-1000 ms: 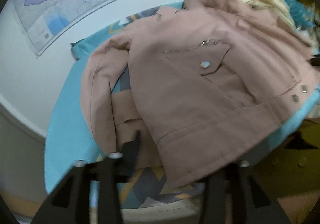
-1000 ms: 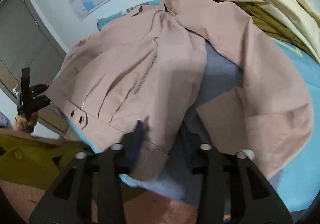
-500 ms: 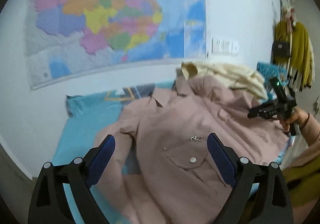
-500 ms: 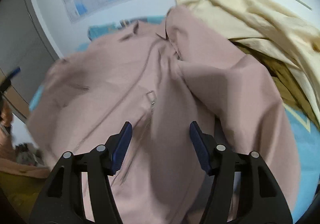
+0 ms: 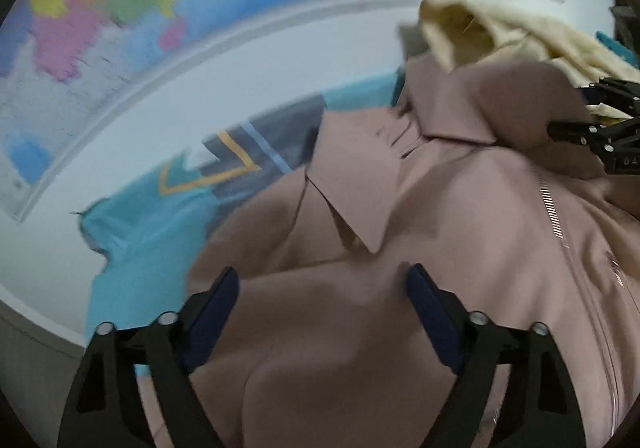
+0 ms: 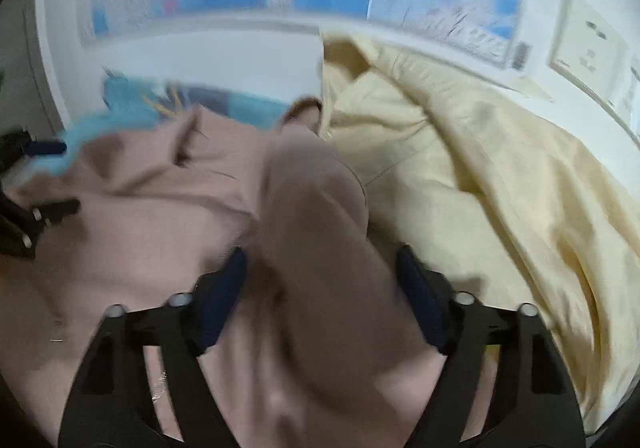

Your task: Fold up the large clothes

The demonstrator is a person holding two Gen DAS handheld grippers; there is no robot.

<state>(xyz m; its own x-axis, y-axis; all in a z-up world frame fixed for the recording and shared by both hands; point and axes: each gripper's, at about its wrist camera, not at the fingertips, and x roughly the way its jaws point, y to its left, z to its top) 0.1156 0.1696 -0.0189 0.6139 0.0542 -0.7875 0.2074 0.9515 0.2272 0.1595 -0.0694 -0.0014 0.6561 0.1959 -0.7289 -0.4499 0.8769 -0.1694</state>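
Observation:
A dusty-pink zip jacket lies spread on a blue patterned bed cover. My left gripper is open, low over the jacket's left shoulder, just below the collar. My right gripper is open, its jaws either side of a raised fold of the jacket's right sleeve. The right gripper also shows at the right edge of the left wrist view. The left gripper shows at the left edge of the right wrist view.
A pale yellow garment is heaped on the bed to the right, touching the pink jacket. A wall with a coloured map stands right behind the bed. Wall sockets are at the far right.
Both grippers have opened from shut and moved forward from the jacket's hem up to its shoulders and collar. They now sit low over the fabric.

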